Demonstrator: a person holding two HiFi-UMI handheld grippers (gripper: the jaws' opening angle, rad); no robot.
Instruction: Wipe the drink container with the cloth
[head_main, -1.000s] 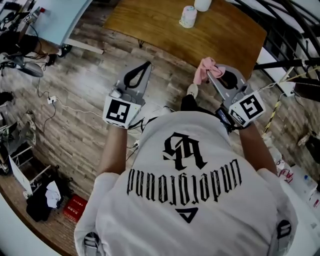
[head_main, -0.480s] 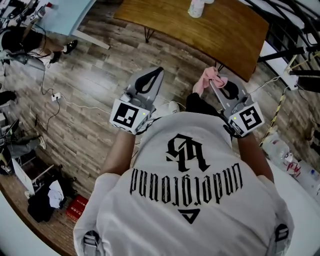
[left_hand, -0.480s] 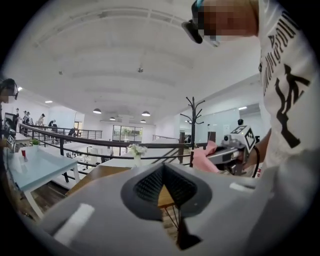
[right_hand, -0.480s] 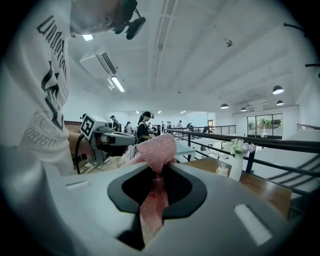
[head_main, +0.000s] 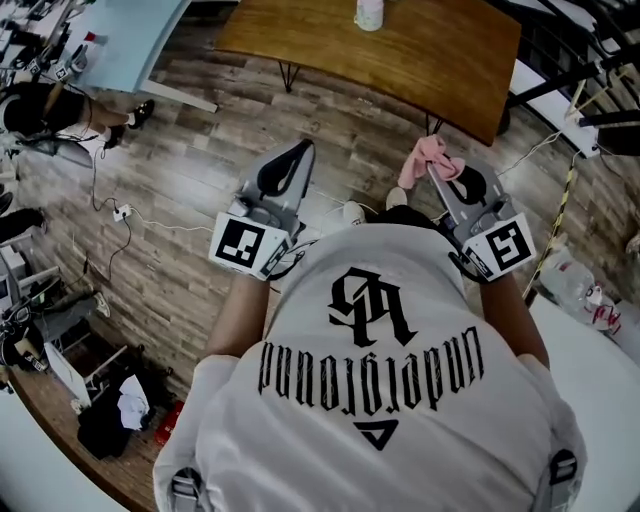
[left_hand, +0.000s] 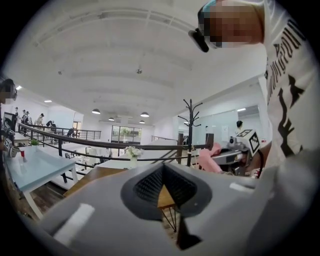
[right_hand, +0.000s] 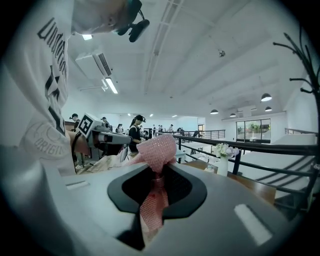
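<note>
The drink container, light and patterned, stands on the wooden table at the top edge of the head view. My right gripper is shut on a pink cloth that bunches out past its tips, short of the table's near corner. In the right gripper view the cloth hangs pinched between the closed jaws of that gripper. My left gripper is shut and holds nothing, out over the wood floor. Seen from the left gripper, the table lies ahead.
A blue-topped table and a seated person are at the upper left. Cables run across the plank floor. Black railing borders the right side. Bottles sit by a white surface at right. A coat rack stands behind the table.
The table and container have slid toward the top of the head view, leaving more floor before the grippers. Both grippers shifted a little with the person. Both grips are unchanged.
</note>
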